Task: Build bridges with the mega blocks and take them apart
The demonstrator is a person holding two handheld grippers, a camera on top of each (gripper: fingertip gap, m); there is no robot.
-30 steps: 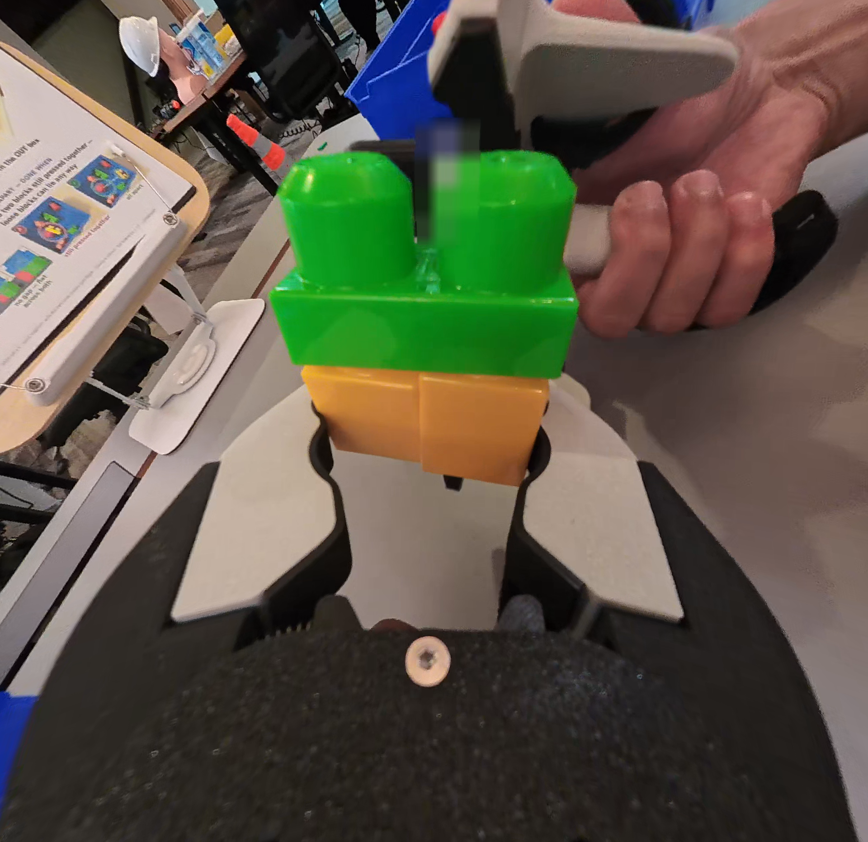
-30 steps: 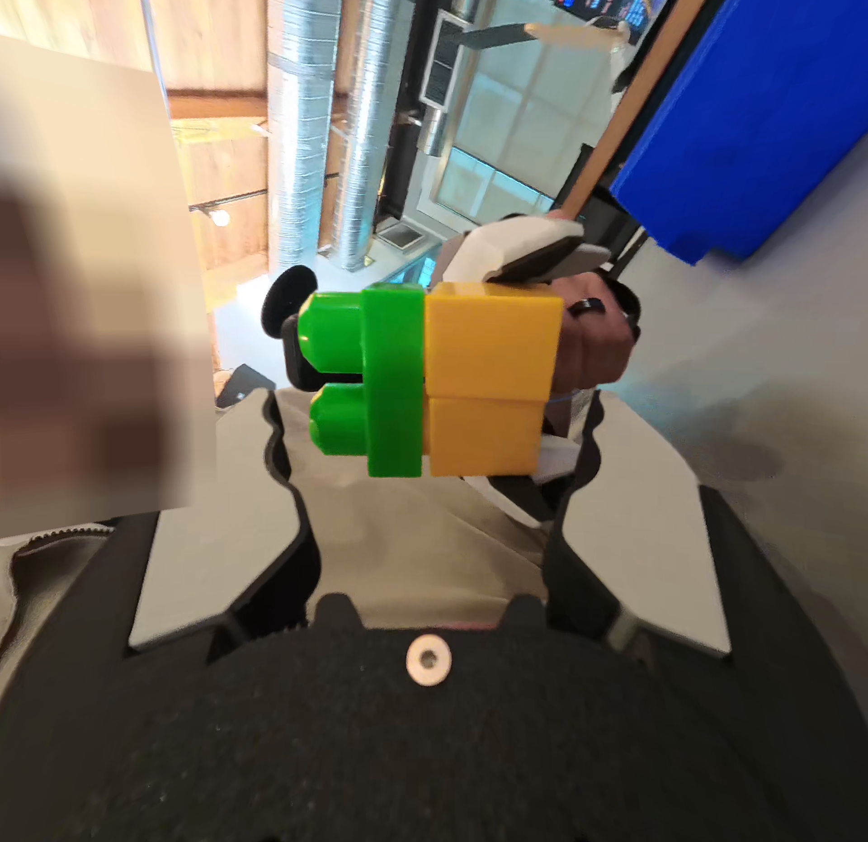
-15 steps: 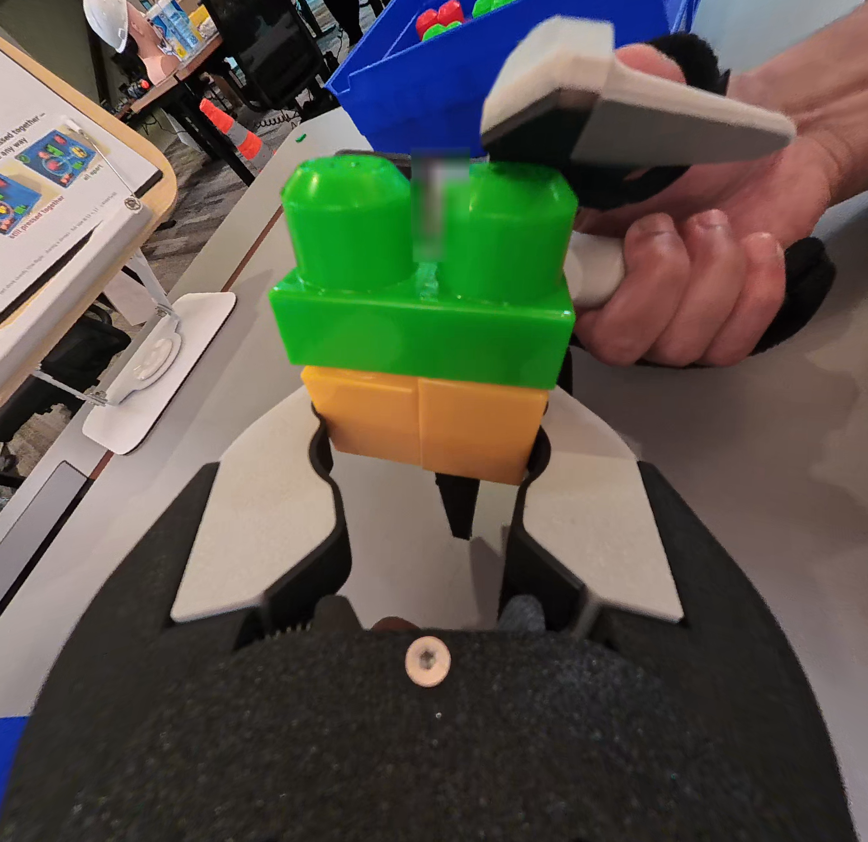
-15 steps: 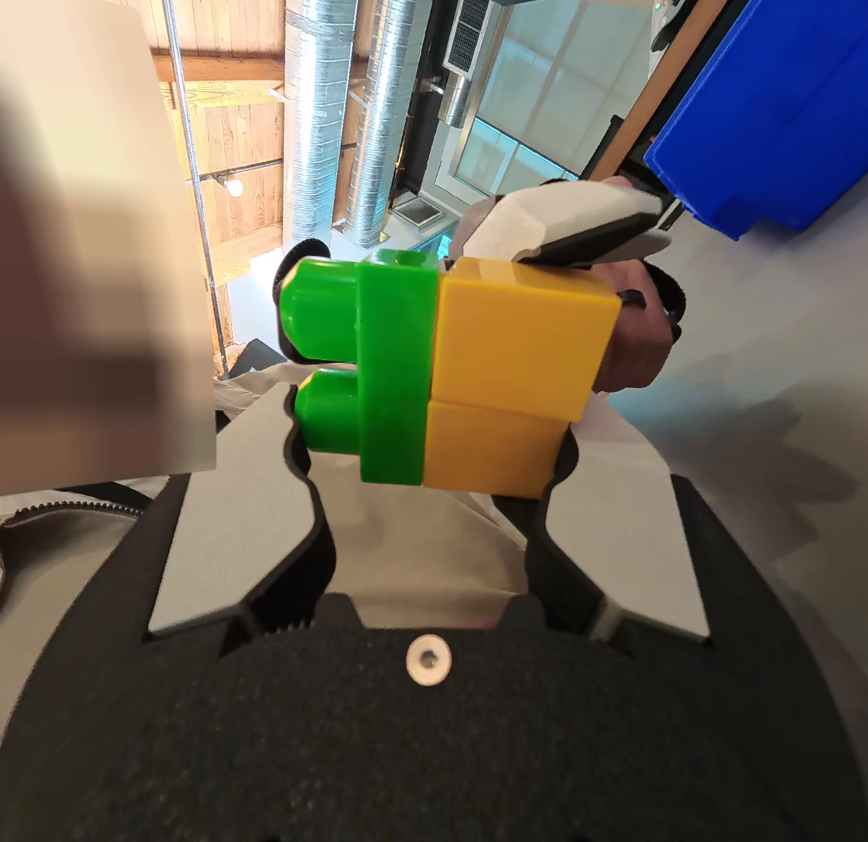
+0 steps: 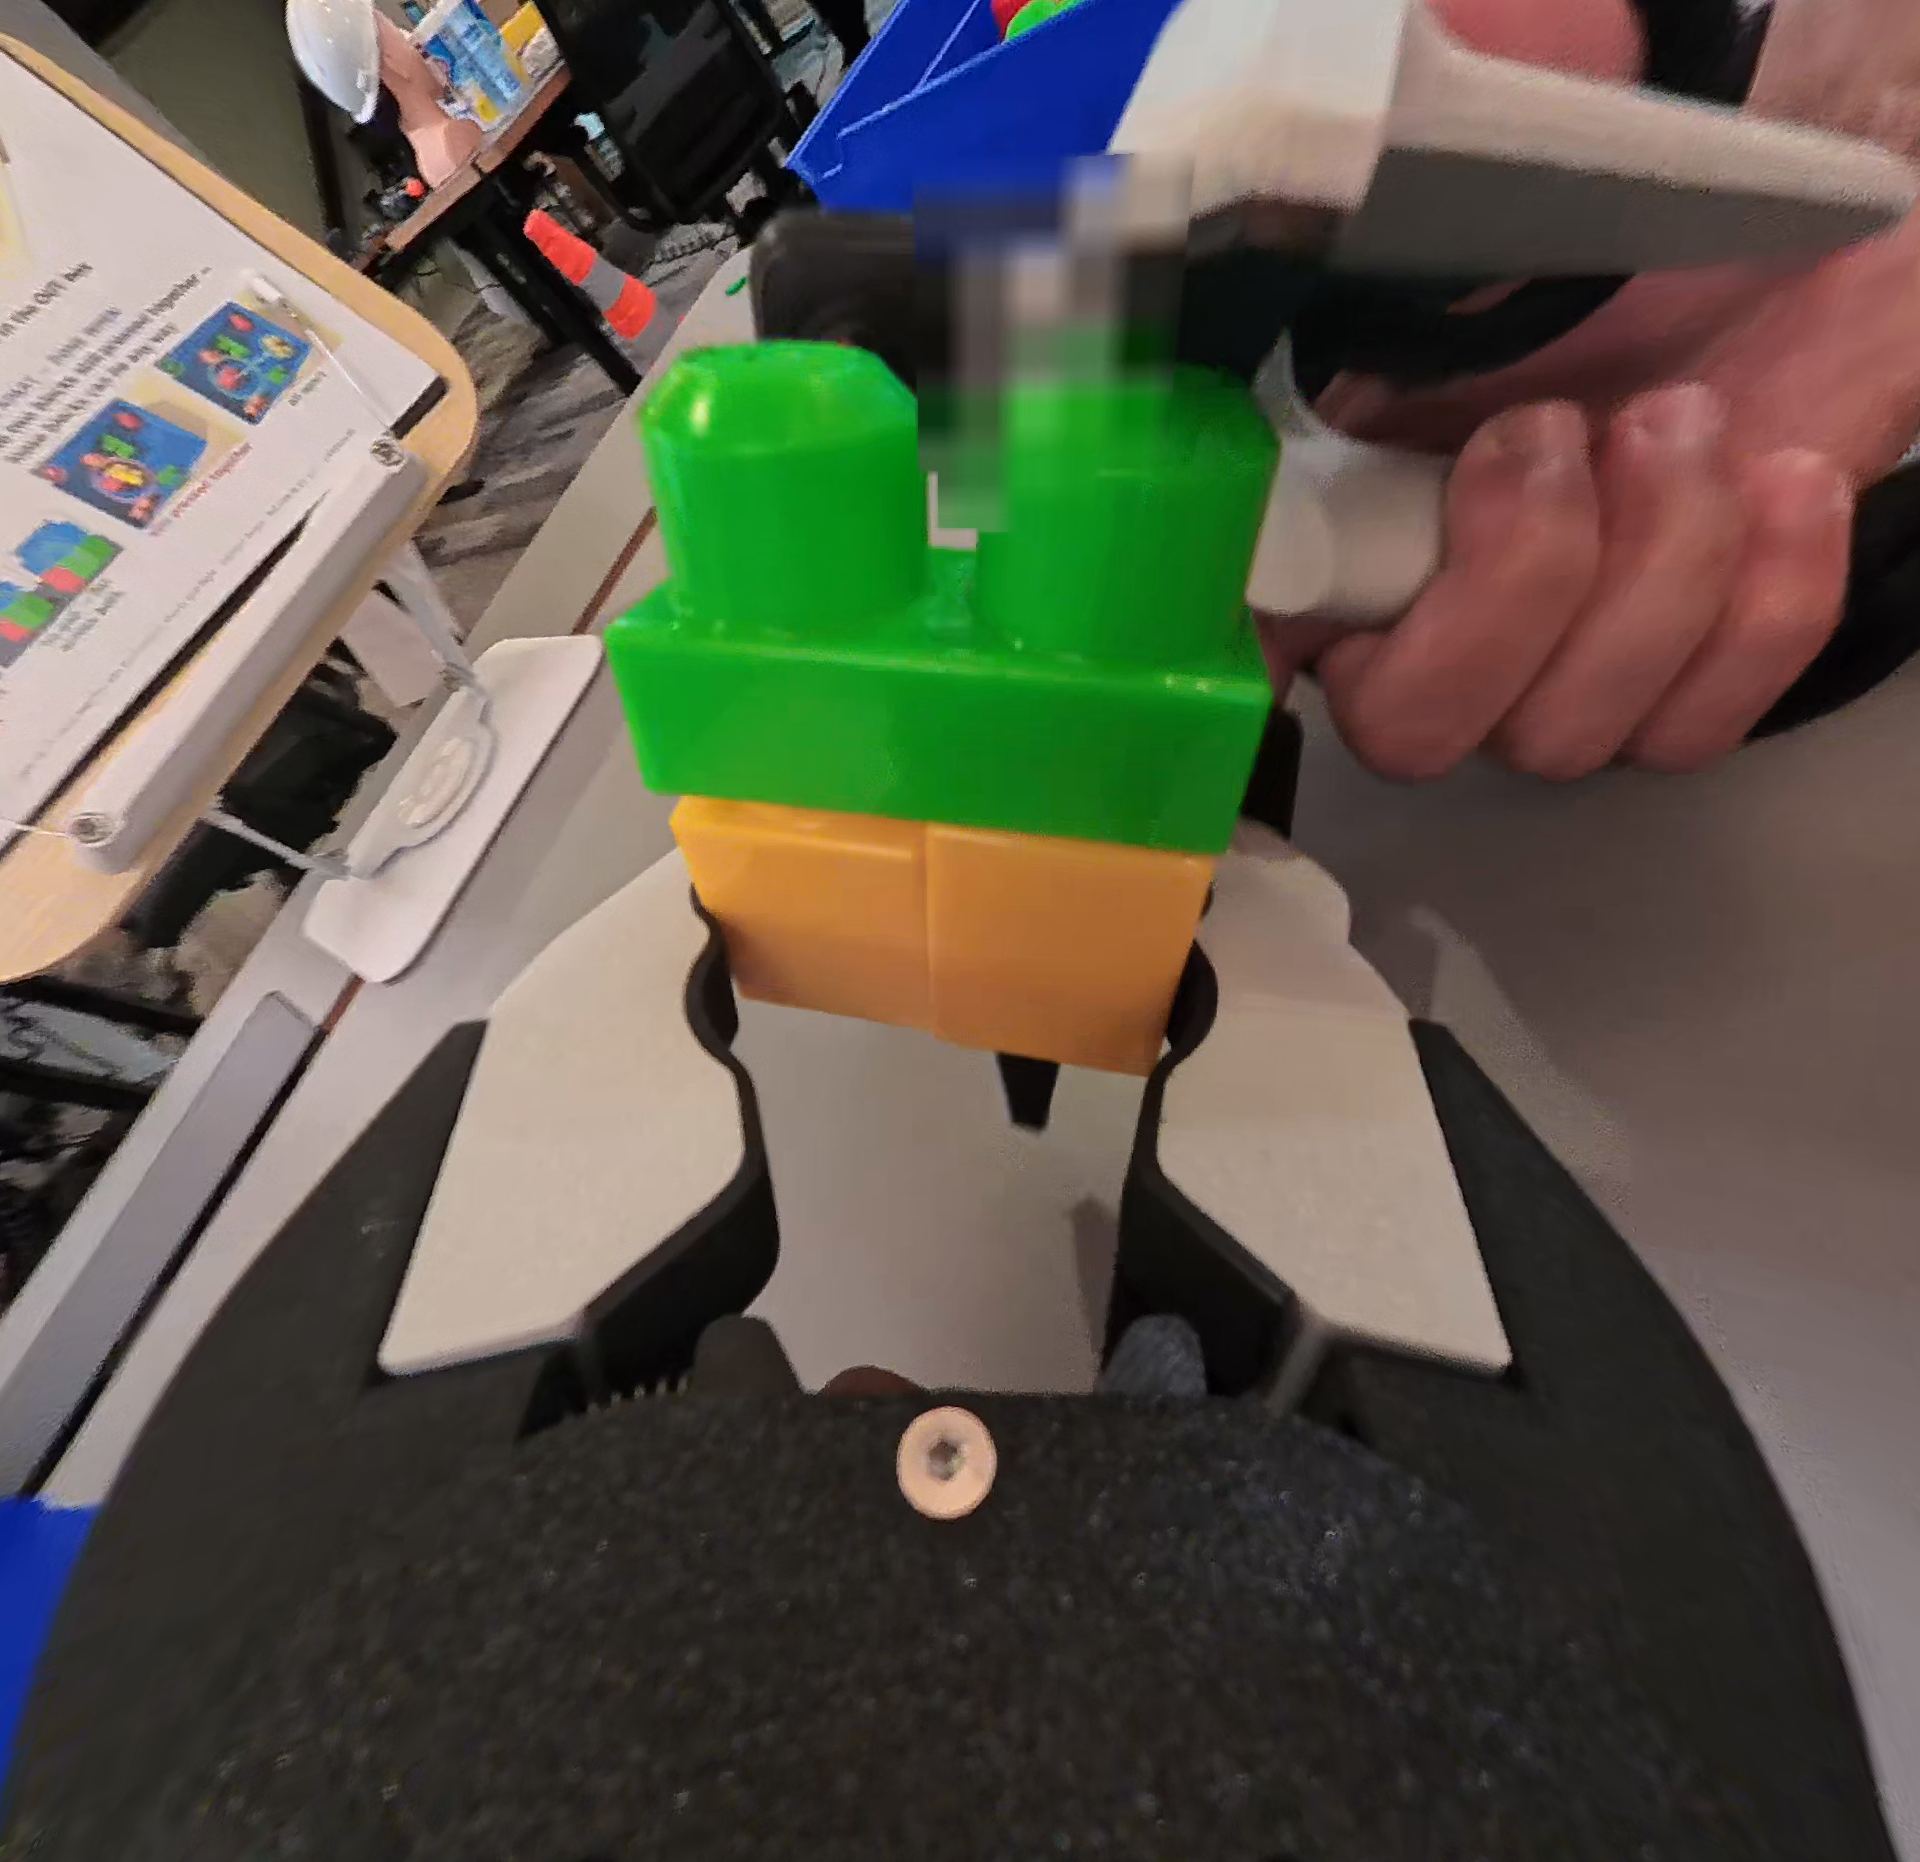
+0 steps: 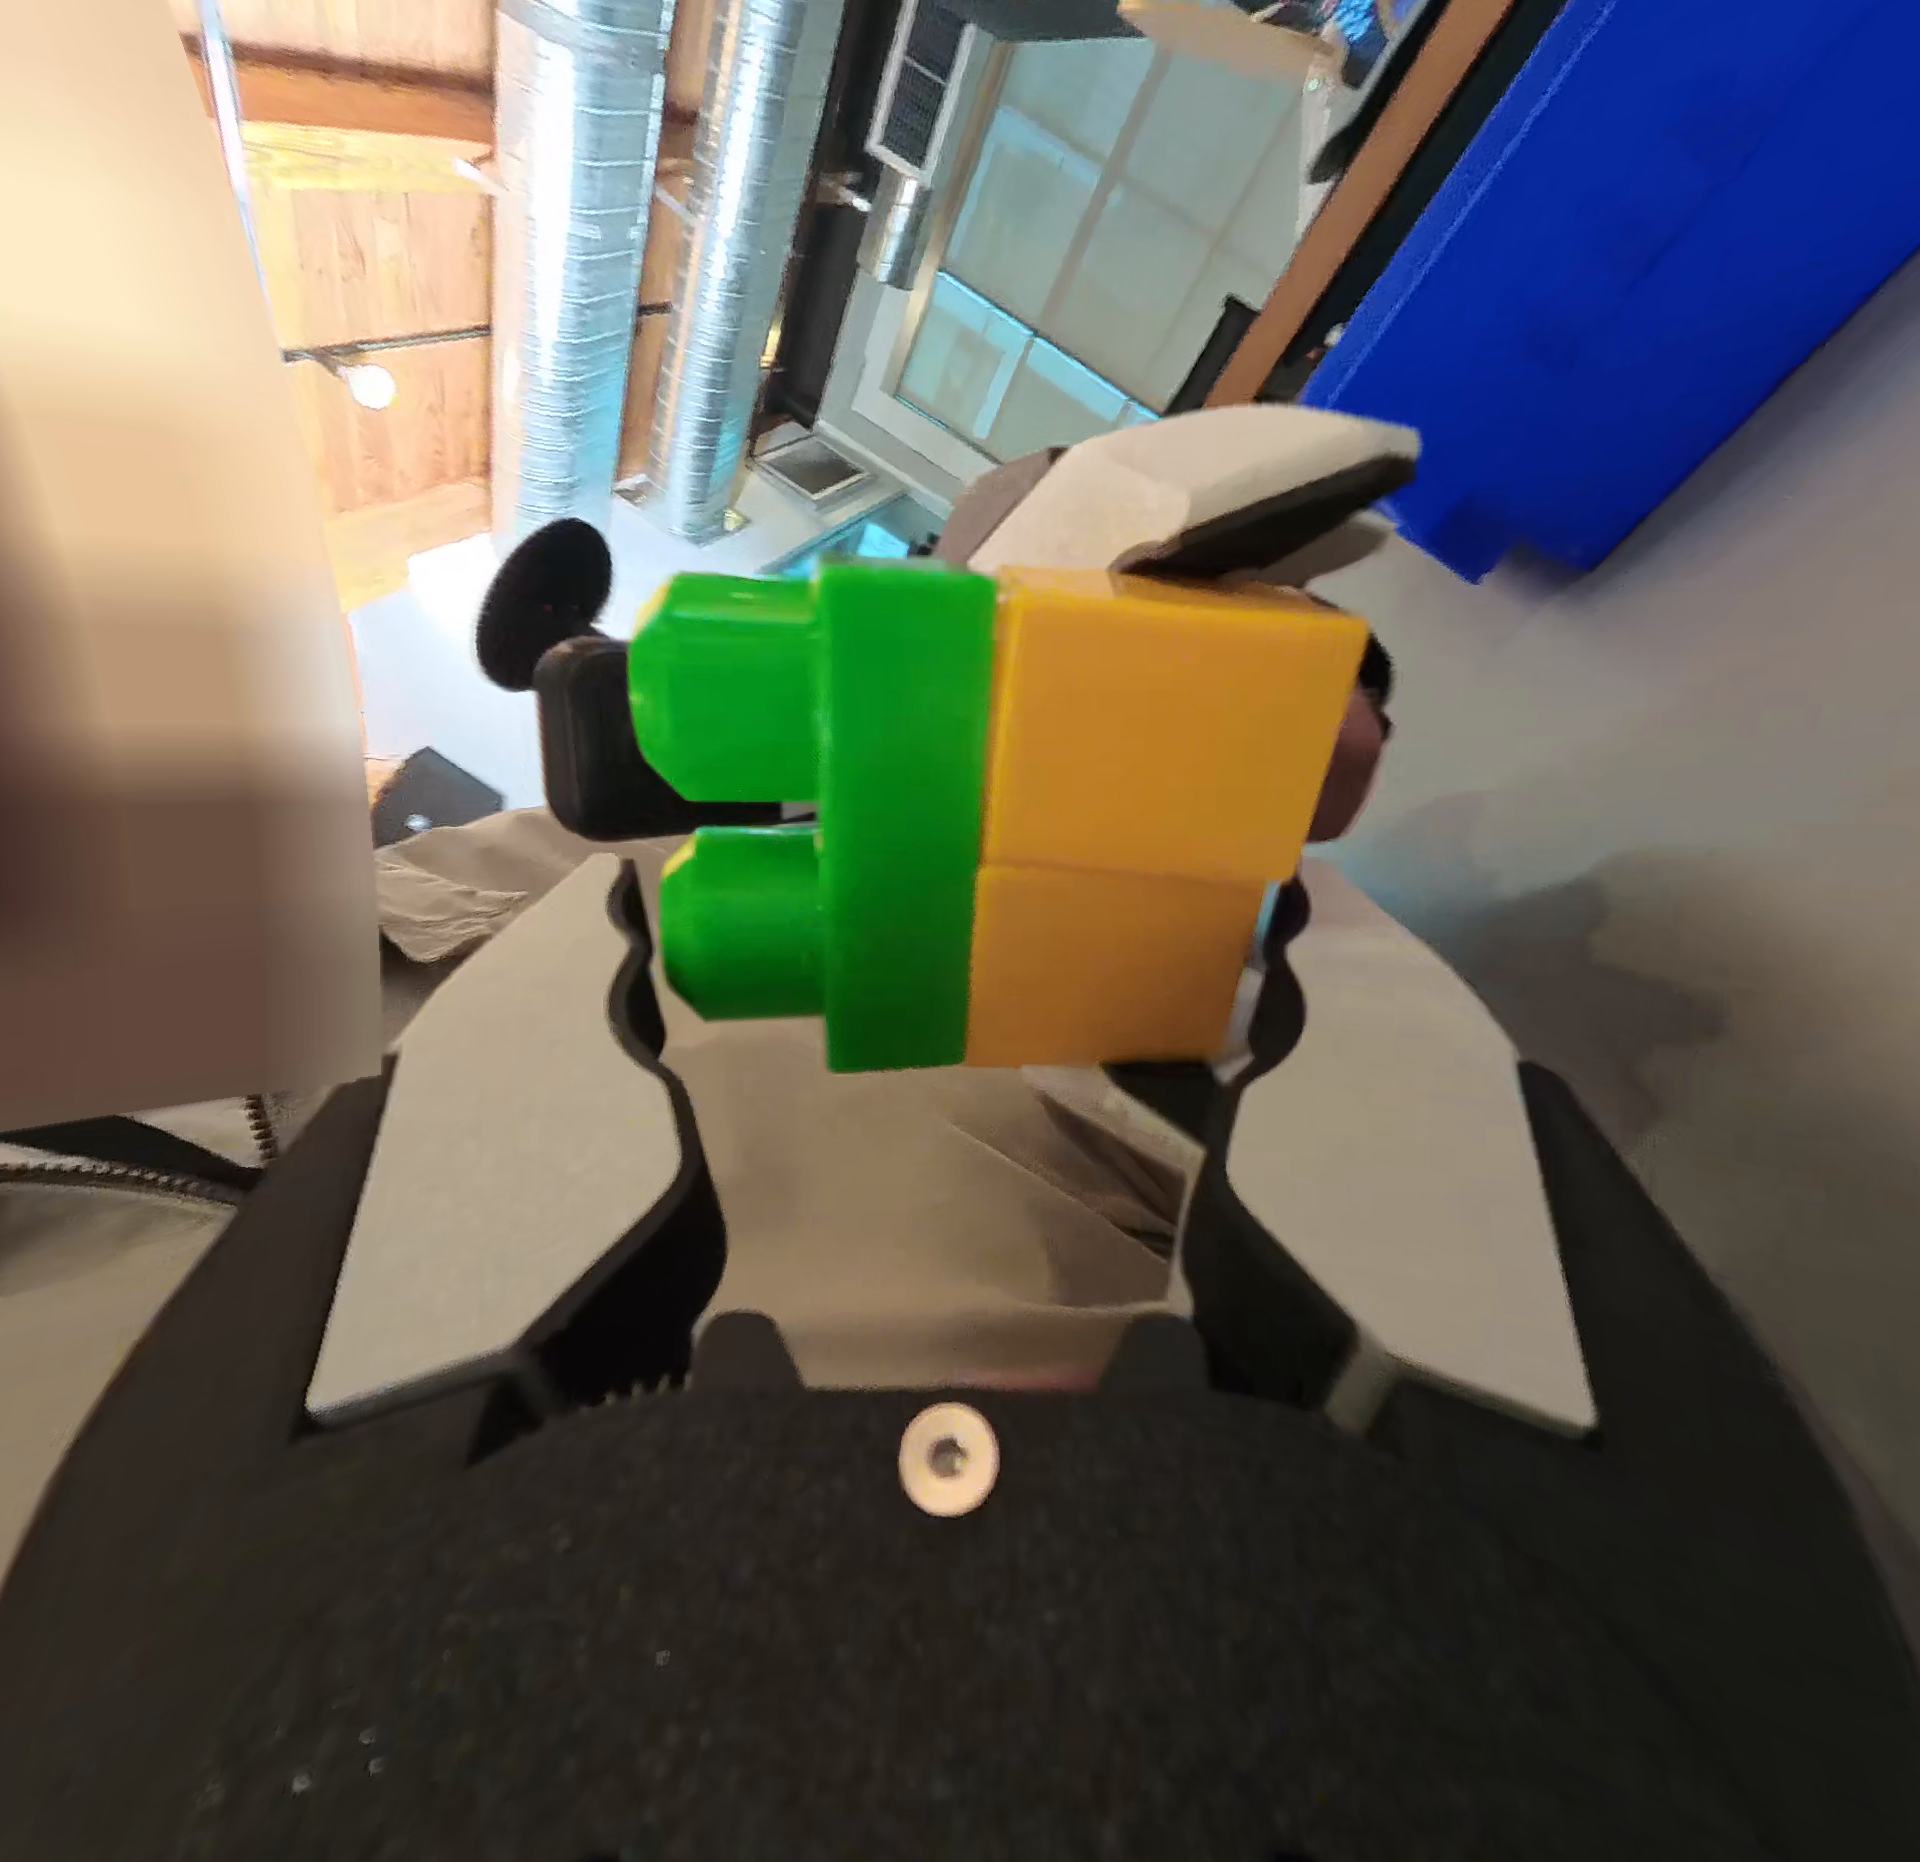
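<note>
A green two-stud block (image 5: 935,742) sits pressed onto two yellow blocks (image 5: 935,929). My left gripper (image 5: 951,965) is shut on the yellow blocks and holds the stack upright above the table. In the right wrist view the same stack lies sideways, green (image 6: 894,825) to the left and yellow (image 6: 1143,794) to the right, at the tips of my right gripper (image 6: 951,929). The right gripper is open and straddles the stack lengthwise. In the left wrist view one of its fingers (image 5: 1455,150) is above the studs and the other tip (image 5: 1029,1095) shows under the yellow blocks. A mosaic patch hides any contact.
A blue bin (image 5: 914,119) holding red and green blocks stands at the back, and also shows in the right wrist view (image 6: 1662,254). An instruction sheet on a tilted stand (image 5: 156,410) with a white foot plate (image 5: 447,794) is at the left table edge. The grey table (image 5: 1610,1137) lies below. Some 6 cm of space lies between my two pairs of fingers.
The right gripper has moved in closer around the stack, which looks larger in its view. The left gripper keeps its hold on the yellow blocks.
</note>
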